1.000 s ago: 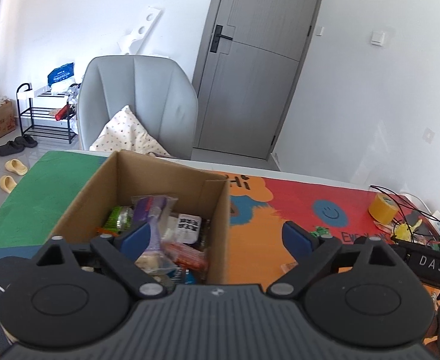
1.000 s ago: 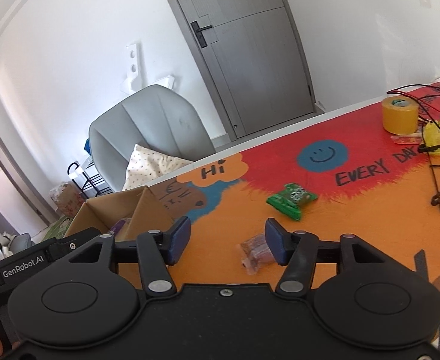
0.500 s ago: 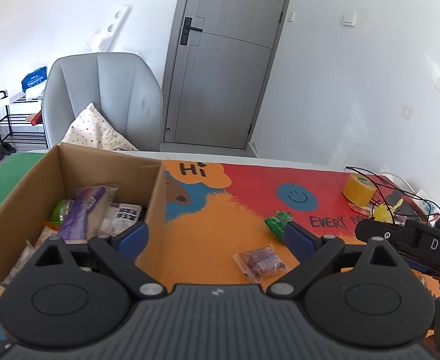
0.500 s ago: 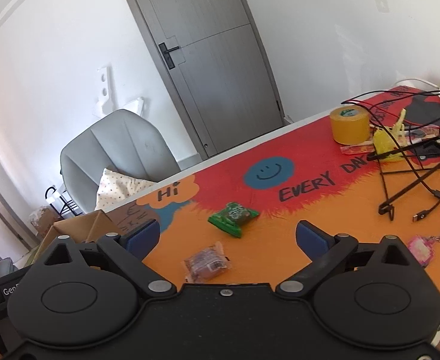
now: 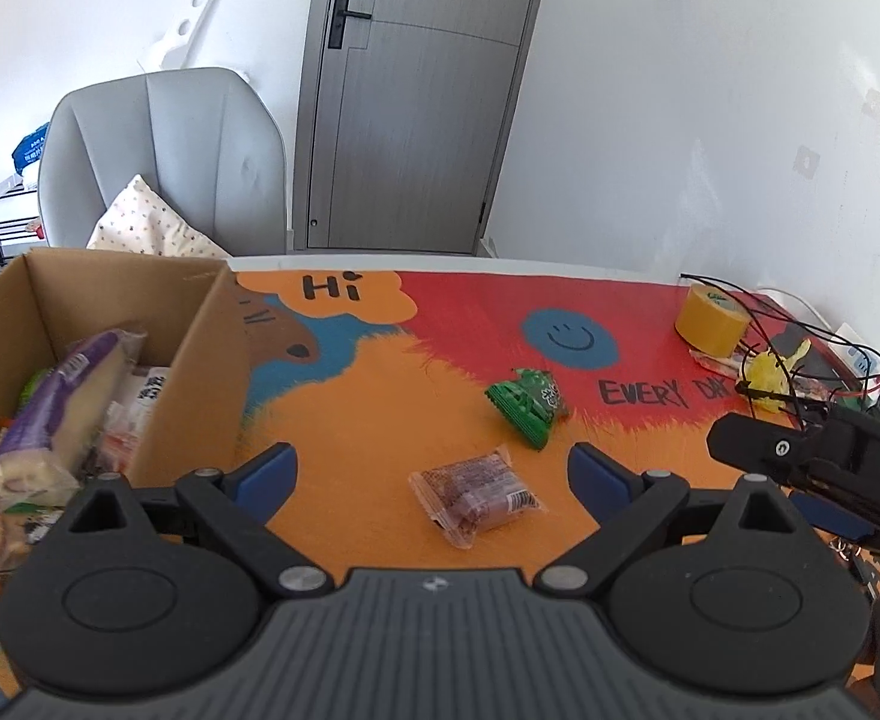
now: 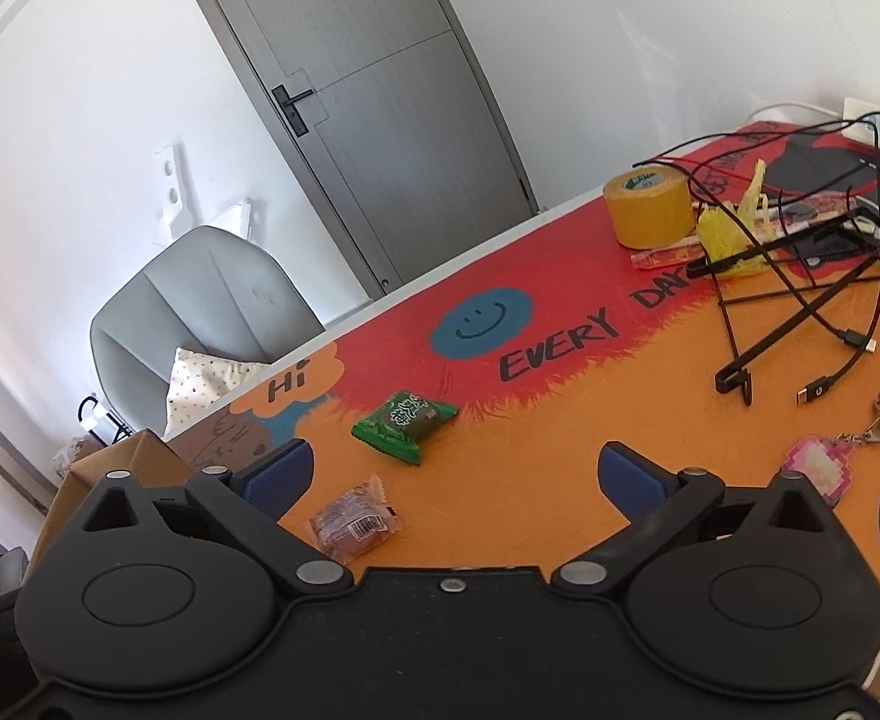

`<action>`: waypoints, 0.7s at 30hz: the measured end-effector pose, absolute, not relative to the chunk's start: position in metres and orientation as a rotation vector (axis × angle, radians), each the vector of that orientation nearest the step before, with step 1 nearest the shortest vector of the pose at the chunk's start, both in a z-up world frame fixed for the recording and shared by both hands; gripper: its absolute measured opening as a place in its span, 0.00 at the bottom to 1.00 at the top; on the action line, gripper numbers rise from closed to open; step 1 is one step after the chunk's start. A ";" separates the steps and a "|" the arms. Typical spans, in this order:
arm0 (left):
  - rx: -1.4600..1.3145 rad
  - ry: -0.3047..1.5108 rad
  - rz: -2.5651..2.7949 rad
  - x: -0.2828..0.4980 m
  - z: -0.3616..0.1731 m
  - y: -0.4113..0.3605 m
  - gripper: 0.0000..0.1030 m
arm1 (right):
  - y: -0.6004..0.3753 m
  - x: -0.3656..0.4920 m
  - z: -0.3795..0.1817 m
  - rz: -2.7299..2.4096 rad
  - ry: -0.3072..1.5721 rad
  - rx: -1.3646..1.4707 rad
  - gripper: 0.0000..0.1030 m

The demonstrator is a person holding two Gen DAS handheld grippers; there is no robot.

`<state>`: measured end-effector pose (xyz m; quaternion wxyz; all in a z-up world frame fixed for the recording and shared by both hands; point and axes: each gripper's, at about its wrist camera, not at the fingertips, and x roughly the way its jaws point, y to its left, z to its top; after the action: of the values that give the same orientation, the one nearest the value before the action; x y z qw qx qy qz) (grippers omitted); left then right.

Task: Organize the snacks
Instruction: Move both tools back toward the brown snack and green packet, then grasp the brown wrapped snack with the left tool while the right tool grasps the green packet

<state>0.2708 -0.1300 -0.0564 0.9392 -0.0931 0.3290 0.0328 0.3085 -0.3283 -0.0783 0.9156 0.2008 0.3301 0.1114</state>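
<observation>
Left wrist view: the left gripper (image 5: 434,468) stands wide open above the orange part of the table mat (image 5: 380,414), nothing pinched. A clear-wrapped brown snack (image 5: 476,495) lies on the mat between the spread fingers, untouched. A green snack packet (image 5: 527,401) sits just beyond it, toward one o'clock. At nine o'clock the cardboard box (image 5: 200,360) holds several packets. A yellow tape roll (image 5: 710,321) rests at two o'clock.

Right wrist view: the right gripper (image 6: 455,474) has just been opening and now gapes fully, empty. The brown snack (image 6: 353,525) lies by its left finger at eight o'clock; the green packet (image 6: 407,423) at eleven. Black cables (image 6: 800,312) sprawl at two o'clock.
</observation>
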 end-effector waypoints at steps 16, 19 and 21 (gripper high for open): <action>-0.219 0.736 0.106 0.309 -0.092 -0.155 0.91 | -0.341 0.335 -0.108 0.222 0.724 0.507 1.00; -0.220 0.743 0.108 0.314 -0.099 -0.157 0.90 | -0.342 0.340 -0.112 0.223 0.731 0.514 1.00; -0.216 0.745 0.110 0.316 -0.102 -0.159 0.86 | -0.341 0.343 -0.114 0.223 0.735 0.515 1.00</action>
<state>0.3163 -0.1585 -0.1019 0.9243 -0.1051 0.3629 0.0534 0.3427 -0.3412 -0.1136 0.8950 0.2486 0.3544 0.1075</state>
